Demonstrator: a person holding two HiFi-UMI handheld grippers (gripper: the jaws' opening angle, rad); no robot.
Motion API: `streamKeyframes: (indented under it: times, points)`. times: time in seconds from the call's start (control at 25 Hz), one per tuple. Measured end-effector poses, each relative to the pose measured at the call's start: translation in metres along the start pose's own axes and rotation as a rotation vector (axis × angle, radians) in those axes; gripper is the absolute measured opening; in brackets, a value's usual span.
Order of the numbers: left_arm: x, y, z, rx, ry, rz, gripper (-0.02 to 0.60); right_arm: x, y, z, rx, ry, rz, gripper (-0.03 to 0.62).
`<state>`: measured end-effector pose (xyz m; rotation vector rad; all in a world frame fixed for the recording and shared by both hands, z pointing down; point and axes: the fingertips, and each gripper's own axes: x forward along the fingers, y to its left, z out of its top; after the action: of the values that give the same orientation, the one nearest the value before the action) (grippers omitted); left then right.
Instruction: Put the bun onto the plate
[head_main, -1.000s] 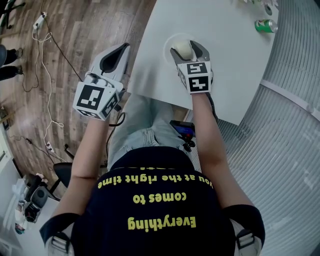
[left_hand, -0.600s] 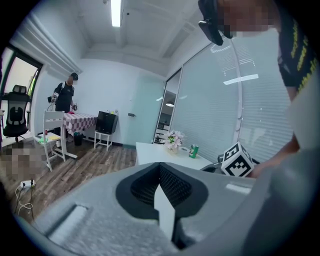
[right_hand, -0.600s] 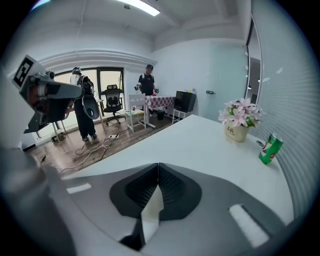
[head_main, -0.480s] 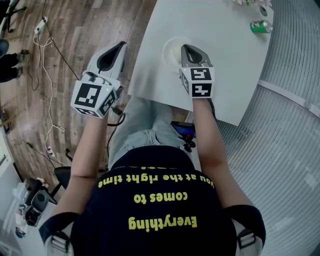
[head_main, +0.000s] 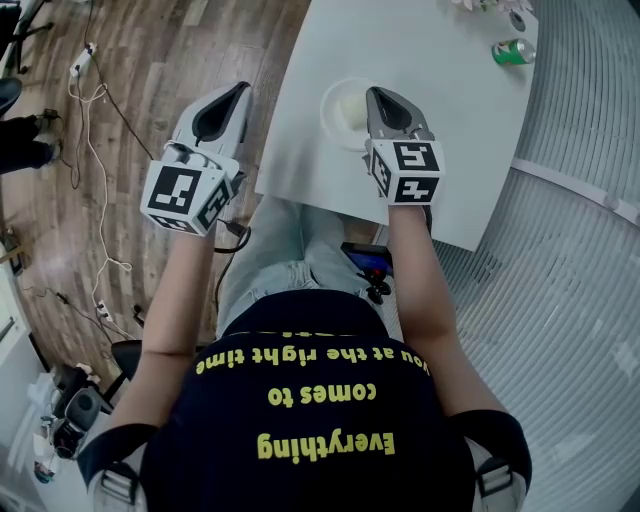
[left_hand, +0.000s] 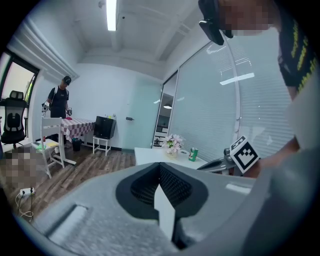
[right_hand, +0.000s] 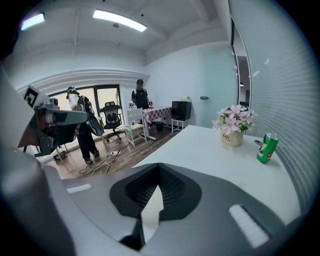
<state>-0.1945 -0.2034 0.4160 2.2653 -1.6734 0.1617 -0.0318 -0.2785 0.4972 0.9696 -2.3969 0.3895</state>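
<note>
Head view: the bun (head_main: 352, 106) sits on the plate (head_main: 325, 115). The right claw (head_main: 380, 97), pressed together and empty, hangs just beside the plate. A careless swing toward the plate could knock the bun off.

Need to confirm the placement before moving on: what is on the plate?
A pale bun lies on the white plate. The shut right tool covers the plate's right side, so that part cannot be seen.

Right gripper (head_main: 377, 95): jaws, formerly apart around the bun (head_main: 352, 108) on the plate (head_main: 326, 106), closed empty, and the gripper rose and drew back, leaving the bun alone on the plate.
</note>
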Motion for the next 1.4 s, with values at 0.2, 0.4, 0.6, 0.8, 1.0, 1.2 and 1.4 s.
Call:
streamKeyframes:
  times: [0.2, 0.4, 0.6, 0.8, 1.0, 1.2, 1.4]
  points:
    - [-0.002, -0.002, 0.006, 0.010, -0.008, -0.002, -0.002, -0.015, -0.002, 0.021, 0.006, -0.062, -0.009, 0.008]
    - [-0.007, -0.005, 0.014, 0.019, -0.024, -0.001, -0.002, -0.034, -0.004, 0.040, 0.061, -0.128, -0.001, 0.006]
    - [-0.012, -0.007, 0.027, 0.037, -0.047, -0.003, -0.002, -0.058, -0.008, 0.065, 0.056, -0.200, -0.025, 0.006]
    - [-0.020, -0.011, 0.039, 0.048, -0.070, -0.005, -0.002, -0.082, -0.008, 0.085, 0.035, -0.252, -0.045, 0.006]
    - [-0.028, -0.015, 0.047, 0.060, -0.086, -0.003, -0.002, -0.106, -0.012, 0.099, 0.028, -0.294, -0.071, 0.006]
    - [-0.055, -0.012, 0.071, 0.064, -0.116, -0.008, -0.002, -0.140, 0.004, 0.130, 0.014, -0.342, -0.103, 0.008]
    - [-0.058, -0.019, 0.082, 0.082, -0.141, -0.014, -0.002, -0.160, 0.002, 0.140, 0.005, -0.382, -0.116, 0.006]
